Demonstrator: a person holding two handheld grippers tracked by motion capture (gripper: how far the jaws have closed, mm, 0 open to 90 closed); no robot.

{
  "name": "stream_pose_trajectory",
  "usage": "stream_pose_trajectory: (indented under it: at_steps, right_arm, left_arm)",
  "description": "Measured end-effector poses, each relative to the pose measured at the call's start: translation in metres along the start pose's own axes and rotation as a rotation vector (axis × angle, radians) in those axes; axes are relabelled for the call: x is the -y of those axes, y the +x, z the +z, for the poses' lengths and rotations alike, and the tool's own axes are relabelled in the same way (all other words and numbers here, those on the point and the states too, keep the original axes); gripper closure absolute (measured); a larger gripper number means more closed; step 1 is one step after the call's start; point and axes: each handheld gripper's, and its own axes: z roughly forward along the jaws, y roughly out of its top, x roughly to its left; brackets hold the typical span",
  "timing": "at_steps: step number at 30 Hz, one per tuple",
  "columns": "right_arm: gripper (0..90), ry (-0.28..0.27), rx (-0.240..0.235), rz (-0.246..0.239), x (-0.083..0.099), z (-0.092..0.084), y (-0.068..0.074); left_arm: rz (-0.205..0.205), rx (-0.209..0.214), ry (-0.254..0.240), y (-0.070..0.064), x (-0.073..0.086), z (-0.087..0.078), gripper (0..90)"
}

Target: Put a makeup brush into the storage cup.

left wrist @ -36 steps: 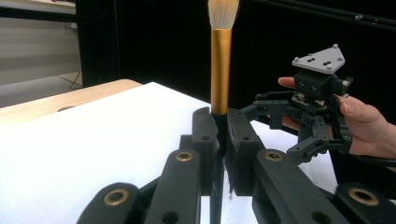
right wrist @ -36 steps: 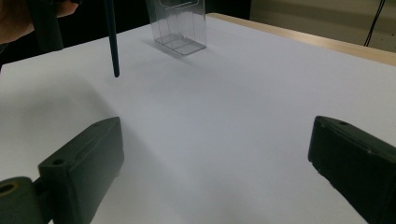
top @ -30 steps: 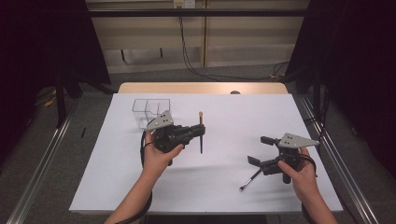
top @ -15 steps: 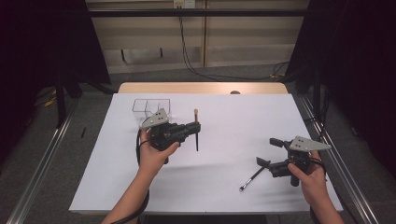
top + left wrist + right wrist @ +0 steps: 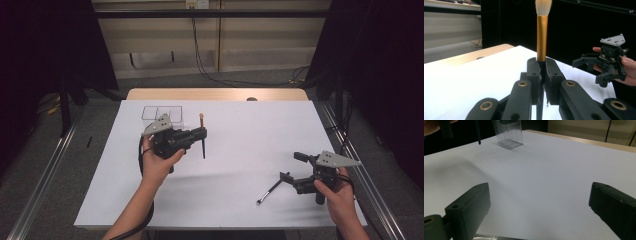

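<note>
My left gripper (image 5: pixel 202 134) is shut on a makeup brush (image 5: pixel 203 145) and holds it upright above the white table, bristles up. In the left gripper view the jaws of my left gripper (image 5: pixel 541 68) clamp the black handle just under the gold ferrule of the brush (image 5: pixel 542 37). A second, dark brush (image 5: pixel 270 190) lies flat on the table near the front right. My right gripper (image 5: pixel 291 167) hovers just right of it, open, with nothing between its jaws. Seen from its own camera, my right gripper (image 5: pixel 541 195) spreads wide over bare table.
A clear plastic organizer (image 5: pixel 162 114) with compartments stands at the back left of the table (image 5: pixel 250 130), just behind my left gripper; the organizer (image 5: pixel 509 132) also stands far off in the right gripper view. The table's wooden far edge (image 5: pixel 215 94) borders a dark room.
My right gripper has drawn back to the right and toward the near edge, away from the lying brush. The left gripper and its upright brush have barely shifted.
</note>
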Motion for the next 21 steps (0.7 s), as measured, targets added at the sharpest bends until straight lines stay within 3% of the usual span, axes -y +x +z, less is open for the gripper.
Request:
stream_pose_trajectory:
  at_steps: [21]
  right_arm:
    - [3.1, -0.027, 0.015, 0.022, 0.008, -0.013, -0.004]
  left_arm:
    - [0.002, -0.084, -0.001, 0.018, -0.013, -0.025, 83.7]
